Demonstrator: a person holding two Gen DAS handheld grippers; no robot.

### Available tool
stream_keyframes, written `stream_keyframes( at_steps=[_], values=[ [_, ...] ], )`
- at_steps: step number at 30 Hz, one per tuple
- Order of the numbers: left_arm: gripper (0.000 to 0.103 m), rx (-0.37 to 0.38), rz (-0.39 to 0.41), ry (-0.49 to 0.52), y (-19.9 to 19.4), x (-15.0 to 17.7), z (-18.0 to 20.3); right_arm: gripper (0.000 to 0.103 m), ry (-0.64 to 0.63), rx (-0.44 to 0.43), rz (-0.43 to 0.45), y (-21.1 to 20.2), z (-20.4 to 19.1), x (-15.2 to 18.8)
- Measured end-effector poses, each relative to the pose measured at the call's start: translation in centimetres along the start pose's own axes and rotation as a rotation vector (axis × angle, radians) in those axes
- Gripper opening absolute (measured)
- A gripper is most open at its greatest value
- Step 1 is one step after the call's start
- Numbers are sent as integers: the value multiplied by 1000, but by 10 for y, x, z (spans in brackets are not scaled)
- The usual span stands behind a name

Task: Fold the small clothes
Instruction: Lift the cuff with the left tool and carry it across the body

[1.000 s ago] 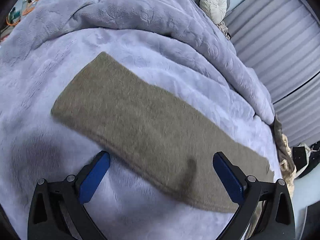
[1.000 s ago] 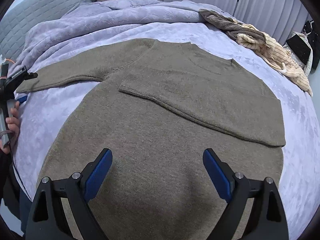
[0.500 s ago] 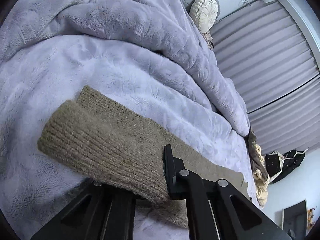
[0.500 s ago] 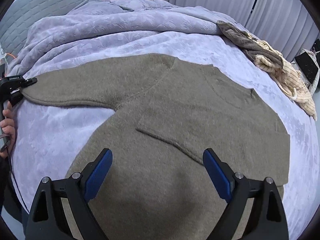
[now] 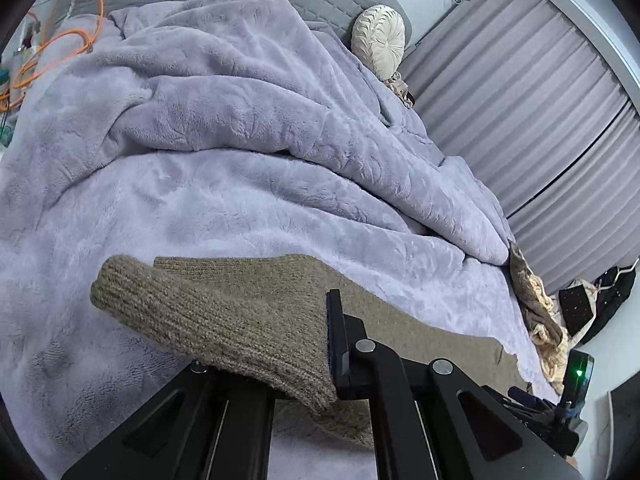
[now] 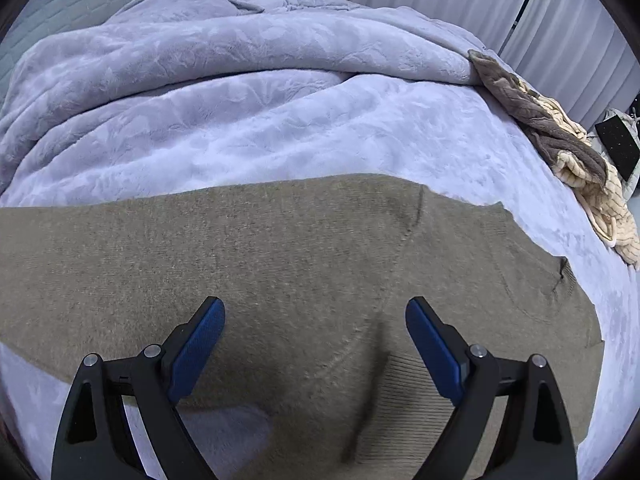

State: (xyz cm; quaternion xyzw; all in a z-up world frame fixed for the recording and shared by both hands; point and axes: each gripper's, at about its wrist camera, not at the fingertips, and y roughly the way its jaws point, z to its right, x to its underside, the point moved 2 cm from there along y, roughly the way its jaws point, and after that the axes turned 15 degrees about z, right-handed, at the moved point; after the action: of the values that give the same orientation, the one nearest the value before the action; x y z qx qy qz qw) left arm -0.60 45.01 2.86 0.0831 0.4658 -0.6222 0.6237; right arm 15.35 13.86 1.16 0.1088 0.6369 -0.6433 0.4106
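Lilac blanket [image 5: 240, 208]; left hand-held gripper [image 5: 320, 364] tilted down, clamping sweater sleeve [image 5: 224, 320].

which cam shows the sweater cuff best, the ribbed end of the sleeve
The left wrist view. There the ribbed cuff fills the foreground, pinched in the shut jaws of the left gripper and raised off the purple blanket. The right wrist view shows only the sweater's body and sleeve root; the cuff lies outside its frame.

One olive knit sweater [image 6: 304, 264] on one lilac blanket [image 5: 240, 208]. One round cream cushion [image 5: 379, 40] past the blanket's far fold. One heap of brown and cream clothes [image 6: 560, 148] at the blanket's right edge. Two grippers, one per view.
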Motion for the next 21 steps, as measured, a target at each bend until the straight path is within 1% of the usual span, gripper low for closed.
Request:
stream_keyframes(
  at_steps=[2,3,4,6,7,8,9,13,15,18,21],
  values=[
    [6,-15,6,52,-1,-1,5,94,-8,-7,-32,9,-20,4],
    [6,-22,8,73,-2,-2,8,94,-7,-35,-40,10,-33,5],
    [6,-34,7,92,-1,-2,10,94,-7,-97,-47,8,-48,6],
    [6,-49,4,115,-2,-4,12,93,-6,-280,-47,-4,-77,5],
    [6,-60,6,132,-3,-4,14,93,-8,-319,-28,-12,-84,4],
    [6,-75,7,159,-3,-4,19,93,-15,-313,-2,-19,-87,3],
    [6,-89,13,191,-5,-3,26,93,-26,-281,18,-26,-87,2],
    [6,-122,30,284,-12,-2,51,93,-72,-205,57,-40,-72,4],
    [6,-117,29,313,-13,1,67,93,-64,-183,50,-41,-56,3],
    [6,-114,11,350,-9,7,91,93,-21,-153,41,-44,-28,6],
    [6,-95,-8,374,-2,16,116,93,30,-125,41,-47,6,10]
  ],
)
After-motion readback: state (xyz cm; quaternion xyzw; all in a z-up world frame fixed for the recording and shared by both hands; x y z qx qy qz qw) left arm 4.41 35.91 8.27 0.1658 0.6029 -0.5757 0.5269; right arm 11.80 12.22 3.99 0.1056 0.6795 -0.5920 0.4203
